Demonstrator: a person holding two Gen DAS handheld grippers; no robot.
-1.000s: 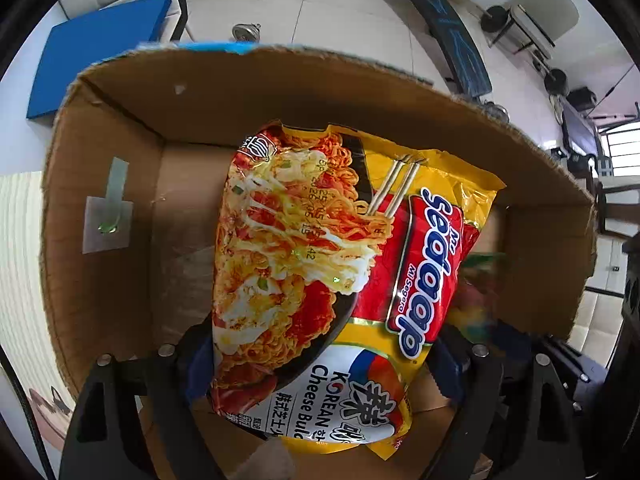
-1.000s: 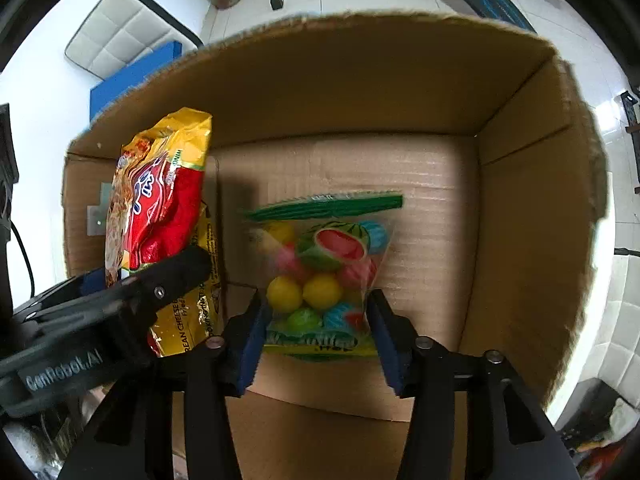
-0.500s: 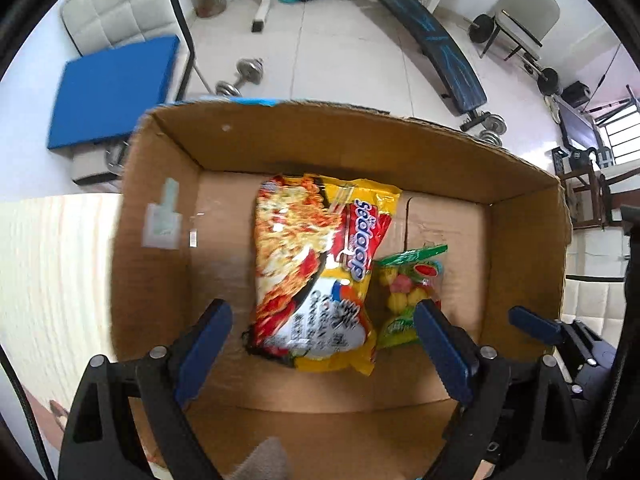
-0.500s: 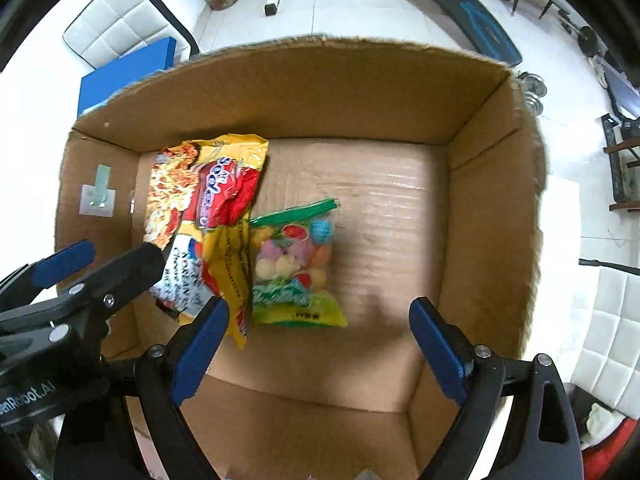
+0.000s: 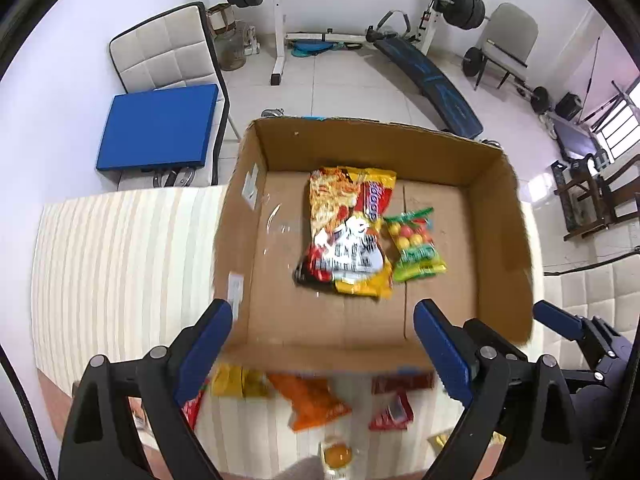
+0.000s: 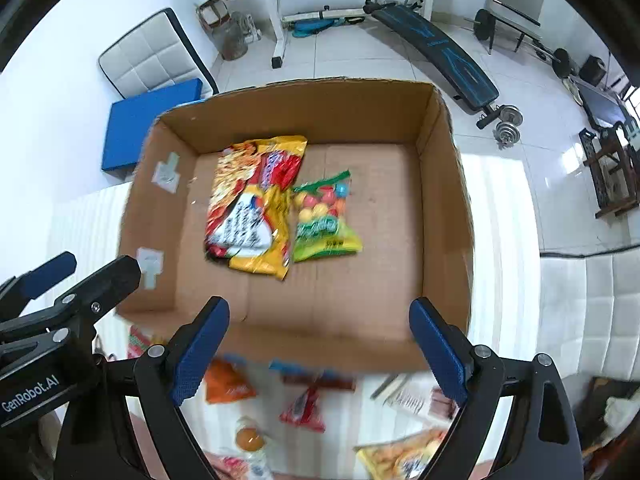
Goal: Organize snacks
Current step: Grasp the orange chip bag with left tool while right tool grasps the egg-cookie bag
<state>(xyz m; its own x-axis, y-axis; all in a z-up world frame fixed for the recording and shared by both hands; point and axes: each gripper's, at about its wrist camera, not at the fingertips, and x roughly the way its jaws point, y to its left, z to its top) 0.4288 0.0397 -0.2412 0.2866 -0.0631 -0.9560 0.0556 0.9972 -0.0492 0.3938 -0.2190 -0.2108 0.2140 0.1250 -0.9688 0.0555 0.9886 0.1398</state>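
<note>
- Cream-and-white striped cloth covers the worktop (image 5: pixel 120 264), which carries an open cardboard box (image 5: pixel 500 216) and a scatter of loose snack packets along its near edge.
- White floor tiles lie beyond the worktop; on them stand a barbell rack (image 5: pixel 276 20) loaded with black plates, a dark slanted weight bench (image 5: pixel 432 84), a padded white chair (image 5: pixel 168 52) and a flat blue cushion (image 5: pixel 160 128).
- Inside the box, an instant noodle packet (image 5: pixel 348 228) in red and yellow lies flat on the cardboard floor, a little left of the middle.
- Just beside it on the right, touching its edge, lies a smaller green candy bag (image 5: pixel 416 244) with coloured balls showing through.
- The rest of the box floor is bare cardboard; pale labels are stuck on its left inner wall.
- Outside the box, near its front wall, sit an orange packet (image 5: pixel 316 404), a yellow packet (image 5: pixel 236 380) and a small red packet (image 5: pixel 394 414); all are blurred, so their print cannot be read.
- The left hand-held gripper (image 5: pixel 320 348) hovers over the box's near wall, its blue-padded fingers spread wide with nothing between them.
- The right hand-held gripper (image 6: pixel 320 344) hangs likewise over the near edge, fingers spread and holding nothing; the left one's black frame shows at its lower left.
</note>
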